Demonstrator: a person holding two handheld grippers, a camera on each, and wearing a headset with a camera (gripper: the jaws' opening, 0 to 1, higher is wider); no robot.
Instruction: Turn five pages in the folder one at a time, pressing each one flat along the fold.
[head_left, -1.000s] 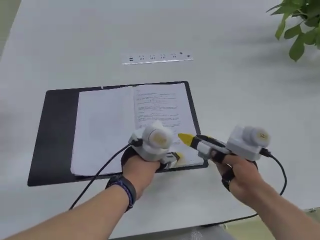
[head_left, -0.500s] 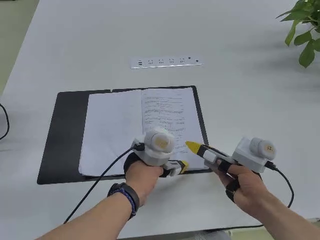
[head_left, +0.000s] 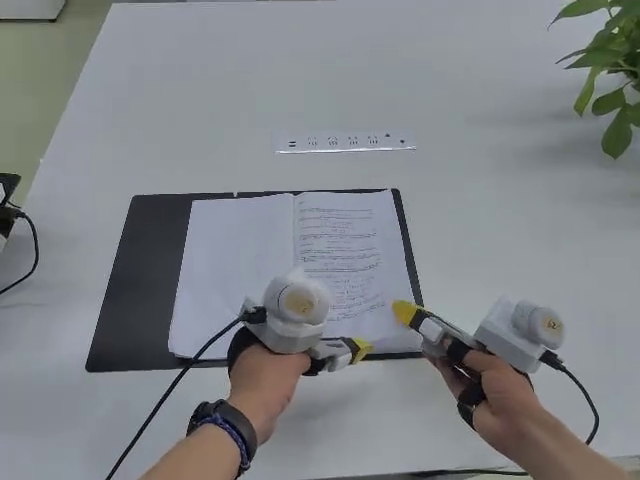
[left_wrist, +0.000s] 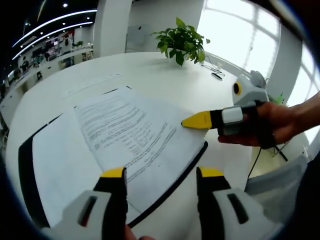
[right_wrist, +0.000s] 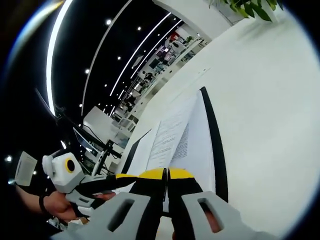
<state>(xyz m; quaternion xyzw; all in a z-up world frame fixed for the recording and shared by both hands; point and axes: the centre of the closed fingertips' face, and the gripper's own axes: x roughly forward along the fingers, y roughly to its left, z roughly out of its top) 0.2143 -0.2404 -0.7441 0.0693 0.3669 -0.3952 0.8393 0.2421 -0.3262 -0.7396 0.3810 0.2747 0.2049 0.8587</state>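
Right now I see the folder (head_left: 150, 280) lying open and flat on the white counter (head_left: 480, 200), near the edge closest to me. Its long axis runs left to right across the head view, and the fold between the sheets points straight away from me. A printed page (head_left: 345, 250) lies right of the fold with its text lines upright from my side. A blank page (head_left: 235, 270) lies left of the fold, and bare black cover shows beyond it.

My left hand-held gripper (head_left: 355, 350) sits at the folder's near edge, below the printed page, pointing to the right. Its two jaws stand apart with nothing between them. My right hand-held gripper (head_left: 403, 313) points leftward, with its yellow tip at the near right corner of the printed page. Its jaws are pressed together. I cannot tell whether a sheet is caught between them.

A white power strip (head_left: 345, 142) lies beyond the folder, parallel to its far edge and well apart from it. A green plant (head_left: 610, 60) stands at the far right.
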